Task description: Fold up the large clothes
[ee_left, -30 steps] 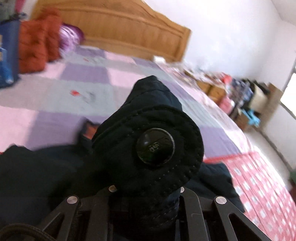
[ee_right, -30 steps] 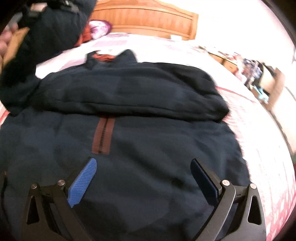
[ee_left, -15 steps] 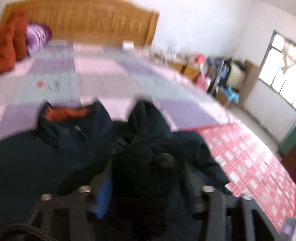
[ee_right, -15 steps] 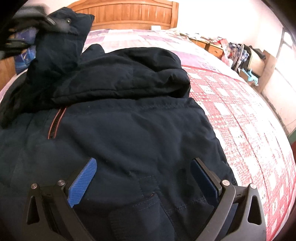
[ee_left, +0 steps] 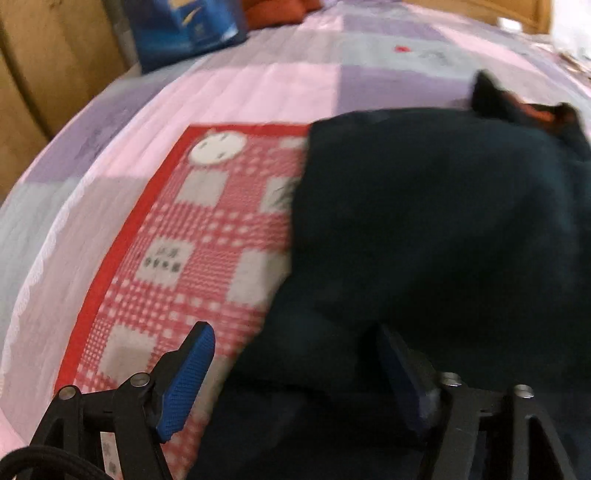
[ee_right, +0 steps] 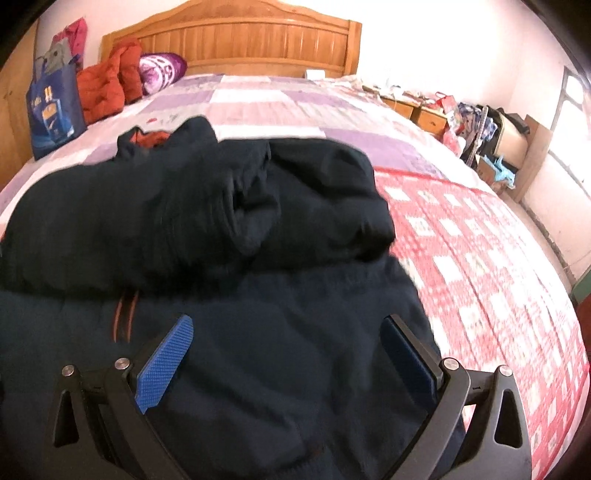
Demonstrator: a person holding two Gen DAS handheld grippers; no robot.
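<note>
Jacket, 1 dark navy padded one, lies on the bed over a red checked cloth, and in the left wrist view it fills the right half of the frame. The left gripper hangs low at the garment's left edge with its 2 blue pads spread wide and nothing between them: the left pad is over the red cloth, the right pad over dark fabric, so the side hem runs up between them. The collar, with its orange lining, points away toward the far right. A blue bag stands at the far edge of the bed.

In the right wrist view the jacket stretches straight ahead, its long axis running from the gripper toward the wooden headboard. Both sleeves look folded across the chest, forming 1 thick band across the middle, and a brown zipper strip shows just below it. The right gripper is wide open and empty, hovering over the lower body panel near the hem. By my reading the next fold brings the hem up toward the collar; the right gripper sits nearer the hem's middle, the left nearer its left corner. 2 orange cushions and 1 purple pillow rest by the headboard.
</note>
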